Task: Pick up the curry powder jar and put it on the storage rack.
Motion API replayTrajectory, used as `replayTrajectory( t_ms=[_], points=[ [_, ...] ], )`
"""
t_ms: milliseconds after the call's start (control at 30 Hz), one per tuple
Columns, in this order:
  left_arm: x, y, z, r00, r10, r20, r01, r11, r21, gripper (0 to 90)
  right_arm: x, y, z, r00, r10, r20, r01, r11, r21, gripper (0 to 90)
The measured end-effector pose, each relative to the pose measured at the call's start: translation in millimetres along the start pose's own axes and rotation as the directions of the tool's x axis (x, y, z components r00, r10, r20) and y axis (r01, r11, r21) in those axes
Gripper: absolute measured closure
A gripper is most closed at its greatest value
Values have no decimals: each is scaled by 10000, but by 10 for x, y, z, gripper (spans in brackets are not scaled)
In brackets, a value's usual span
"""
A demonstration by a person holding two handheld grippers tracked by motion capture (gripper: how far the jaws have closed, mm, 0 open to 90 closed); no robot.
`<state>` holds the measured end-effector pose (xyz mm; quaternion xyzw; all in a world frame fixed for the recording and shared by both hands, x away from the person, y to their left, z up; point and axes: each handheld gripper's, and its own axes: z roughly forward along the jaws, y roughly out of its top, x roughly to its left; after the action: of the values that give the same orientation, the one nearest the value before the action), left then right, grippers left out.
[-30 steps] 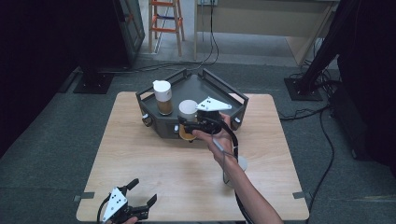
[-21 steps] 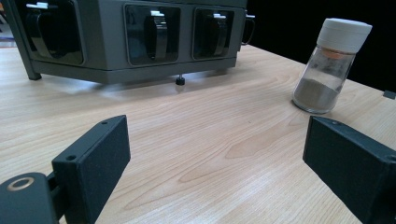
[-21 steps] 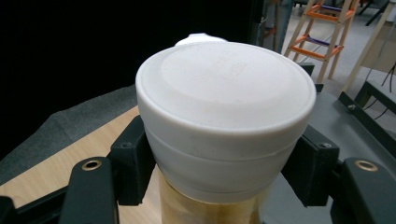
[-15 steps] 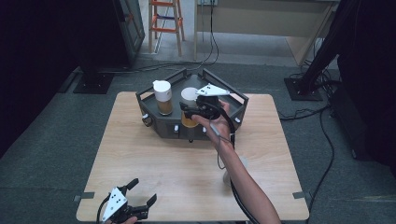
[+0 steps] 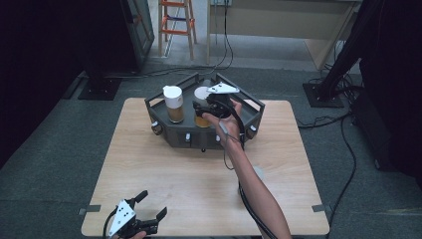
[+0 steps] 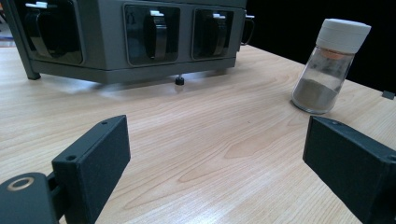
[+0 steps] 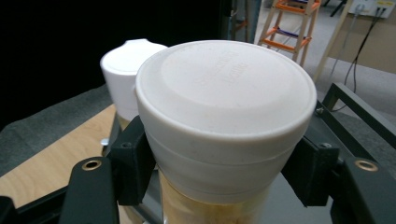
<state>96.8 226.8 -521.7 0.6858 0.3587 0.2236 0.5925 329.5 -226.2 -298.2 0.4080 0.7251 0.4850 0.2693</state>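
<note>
Down at the near left corner of the wooden table (image 5: 149,164), the left gripper (image 5: 144,219) rests low over the wood with its jaws spread wide and nothing between them. Its own view looks across bare tabletop toward the grey rack's front face, with a small glass shaker (image 6: 329,67) of dark powder standing off to its right, well apart from the jaws.

Further in, at the far middle of the table, sits the dark six-sided rack (image 5: 164,127). On its left part stands a white-capped jar (image 5: 173,103) with tan contents, upright and untouched.

Just to the right of that jar, the right gripper (image 5: 201,107) holds a second jar (image 7: 224,121) over the rack. Its jaws are clamped on the broad white lid, one pad on each side, just under the lid's rim. Whether the jar's base already touches the rack floor I cannot tell.

The held jar looks like a rigid plastic or glass container, partly filled with something yellowish, so I judge it moderately light and stiff, not likely to crush. The lid's smooth, slightly tapered wall seems the slippery part; a grip there relies on the ridge below the rim to stop it sliding. If the cap is only pressed on, the body might drop away, so taking it lower, on the clear wall, would seem safer for a heavier load.
</note>
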Motion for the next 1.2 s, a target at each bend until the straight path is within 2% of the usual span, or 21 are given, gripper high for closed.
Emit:
replayTrajectory(
  t_ms=[500, 633, 1200],
  points=[
    [0, 1, -2, 10000, 18, 9, -18, 10000, 19, 73, -2, -28, 267, 9989, 204, 416, -207, 9998, 72, 343],
    [1, 1, -2, 10000, 14, 18, -14, 10000, 14, 73, 14, -29, 329, 9987, 100, 497, -107, 9998, 151, 343],
    [-1, 0, -3, 10000, 4, 31, -4, 10000, 1, 73, 66, -90, 469, 9989, 49, 464, -62, 9996, 284, 343]
  ],
)
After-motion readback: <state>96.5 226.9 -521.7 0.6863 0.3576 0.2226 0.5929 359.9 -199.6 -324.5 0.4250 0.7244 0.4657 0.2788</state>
